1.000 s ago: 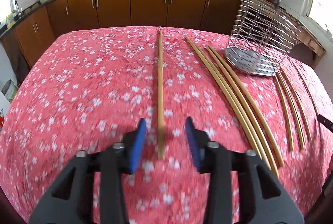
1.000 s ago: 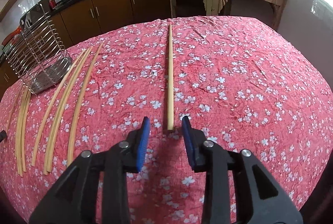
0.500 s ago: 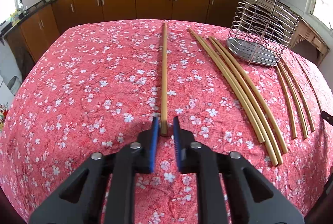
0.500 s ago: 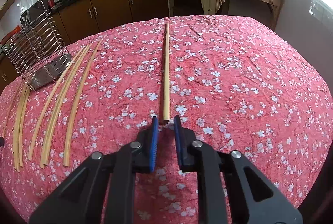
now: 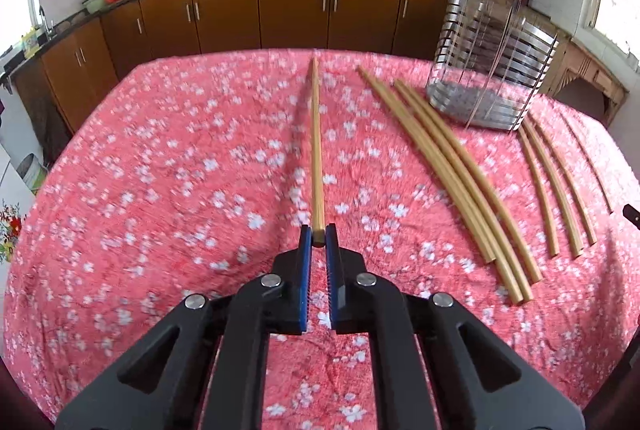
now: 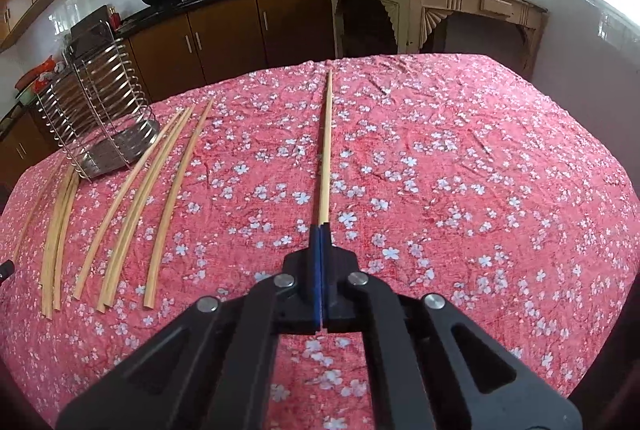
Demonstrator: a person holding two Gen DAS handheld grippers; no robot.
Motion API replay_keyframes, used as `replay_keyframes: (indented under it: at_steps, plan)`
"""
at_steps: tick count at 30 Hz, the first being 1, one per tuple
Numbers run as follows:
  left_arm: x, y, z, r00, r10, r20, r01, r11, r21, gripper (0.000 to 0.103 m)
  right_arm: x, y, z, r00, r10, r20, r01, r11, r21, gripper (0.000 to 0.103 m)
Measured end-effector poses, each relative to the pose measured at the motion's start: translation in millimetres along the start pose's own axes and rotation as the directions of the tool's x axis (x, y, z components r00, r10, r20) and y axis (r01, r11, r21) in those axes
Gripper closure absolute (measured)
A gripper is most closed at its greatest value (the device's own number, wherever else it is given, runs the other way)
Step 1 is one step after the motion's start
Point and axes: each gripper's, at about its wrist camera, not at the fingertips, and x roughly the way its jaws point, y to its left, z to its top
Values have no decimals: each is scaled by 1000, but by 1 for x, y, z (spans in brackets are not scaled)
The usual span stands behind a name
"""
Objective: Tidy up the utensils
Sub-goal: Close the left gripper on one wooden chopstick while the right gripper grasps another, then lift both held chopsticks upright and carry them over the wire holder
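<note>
My left gripper (image 5: 319, 235) is shut on the near end of a long wooden chopstick (image 5: 316, 146), which points away over the red flowered tablecloth (image 5: 160, 190). In the right wrist view my right gripper (image 6: 321, 230) is shut on the near end of another chopstick (image 6: 326, 150), its blue pads pressed together around it. Several loose chopsticks (image 5: 448, 166) lie side by side to the right of the left gripper; in the right wrist view they (image 6: 136, 198) lie to the left. A wire utensil holder (image 5: 492, 70) stands upright past them, also visible as the holder (image 6: 100, 110).
Brown kitchen cabinets (image 5: 280, 10) with a dark counter, woks and clutter run behind the table. A cream wooden side table (image 6: 432, 10) stands by the window. The tip of the other gripper (image 5: 632, 212) shows at the right edge of the left wrist view.
Both grippers closed from wide open onto the near ends of their chopsticks. Both views have shifted slightly, and the left view is blurred by motion.
</note>
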Motion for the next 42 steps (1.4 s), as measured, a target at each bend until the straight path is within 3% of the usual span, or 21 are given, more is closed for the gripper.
replay_keyframes:
  at_steps: [2, 3, 4, 5, 6, 10, 12, 13, 17, 25, 31, 42]
  plan:
    - [-5, 2, 3, 1000, 2, 19, -2, 1000, 0, 96, 4, -2, 1, 999, 26, -22, -26, 1000, 8, 100]
    - [-6, 2, 4, 1000, 0, 20, 0, 1000, -3, 96, 8, -4, 2, 998, 50, -37, -49, 998, 28, 94]
    - [-5, 3, 4, 1000, -1, 18, 1, 1000, -6, 96, 13, -4, 2, 997, 57, -56, -55, 998, 39, 86]
    - [-4, 2, 4, 1000, -3, 15, 3, 1000, -9, 96, 16, -3, 2, 997, 49, -63, -46, 998, 43, 69]
    - [-3, 2, 4, 1000, -7, 11, 7, 1000, -12, 96, 21, -1, 3, 997, 41, -65, -39, 998, 39, 65]
    - [2, 0, 2, 1000, -17, -3, 17, 1000, -20, 96, 40, 3, 8, 994, 6, -109, -3, 1000, 29, 65]
    - [2, -1, 2, 1000, -18, -2, 18, 1000, -18, 96, 43, 5, 11, 993, -33, -111, 33, 999, 4, 81]
    - [1, -1, 2, 1000, -20, -1, 20, 1000, -19, 96, 44, 5, 11, 993, -45, -111, 45, 999, -7, 95]
    - [-5, 0, 2, 1000, -23, 18, 24, 1000, -18, 96, 39, -2, 10, 994, -18, -107, 20, 1000, 19, 96]
    - [-42, 1, 9, 991, -22, 131, 20, 1000, 13, 96, -29, -3, 14, 994, -10, 111, 11, 1000, -13, 96]
    - [-79, 1, 20, 965, -23, 263, 19, 1000, 19, 96, -82, 2, 35, 959, 17, 282, -7, 999, -35, 96]
    - [-112, 5, 60, 909, -17, 417, 31, 999, -27, 96, -112, 17, 69, 904, 82, 420, -63, 996, -58, 96]
